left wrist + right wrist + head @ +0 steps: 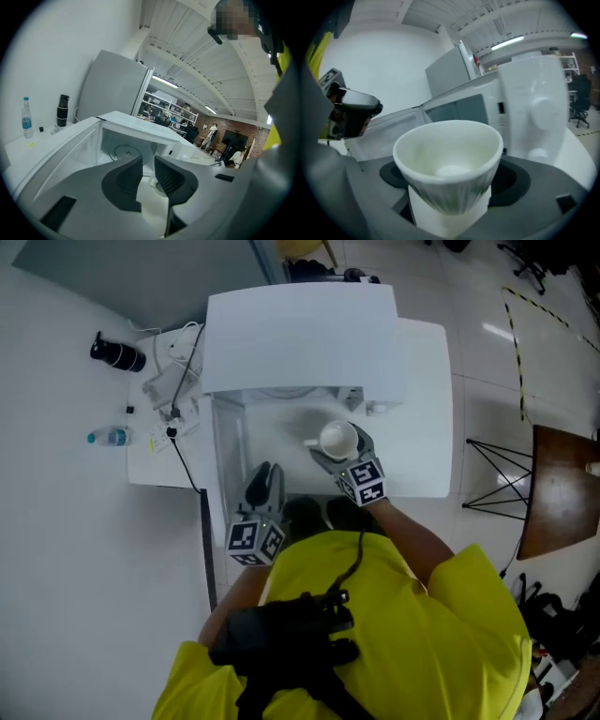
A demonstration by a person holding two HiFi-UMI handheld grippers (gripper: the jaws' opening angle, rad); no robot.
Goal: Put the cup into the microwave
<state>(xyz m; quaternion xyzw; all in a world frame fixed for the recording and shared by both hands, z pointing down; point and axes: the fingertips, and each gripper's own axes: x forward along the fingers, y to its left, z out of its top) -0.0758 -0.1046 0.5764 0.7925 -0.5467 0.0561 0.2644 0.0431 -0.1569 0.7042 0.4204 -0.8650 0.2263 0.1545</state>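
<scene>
While my right gripper (342,448) clamps its two jaws on the cup's sides, the cup (337,439) hangs at the centre of the head view, off any surface and right at the open mouth of the microwave (300,334). I cannot tell whether it has crossed the threshold. It is a white cup with a ribbed outside, upright and empty, and its small handle points toward the left of the frame. In the right gripper view it fills the lower middle. My dark pads sit on either side of it, and the microwave's control panel (539,108) with its round knobs stands at the upper right.

My left gripper (148,164) sits lower and to the left of the cup in the head view, apart from it. Its jaws stand a narrow gap apart with nothing between them. Its own view looks into the white cavity, where the round turntable (125,152) lies at the middle. The opened door (56,159) stretches away along the left side.

Further out, the microwave stands on a white table (427,381). At the upper left of the head view are a black flask (118,353), a small water bottle (110,437) and some loose cables (173,395). My yellow shirt (422,615) fills the bottom of that frame.
</scene>
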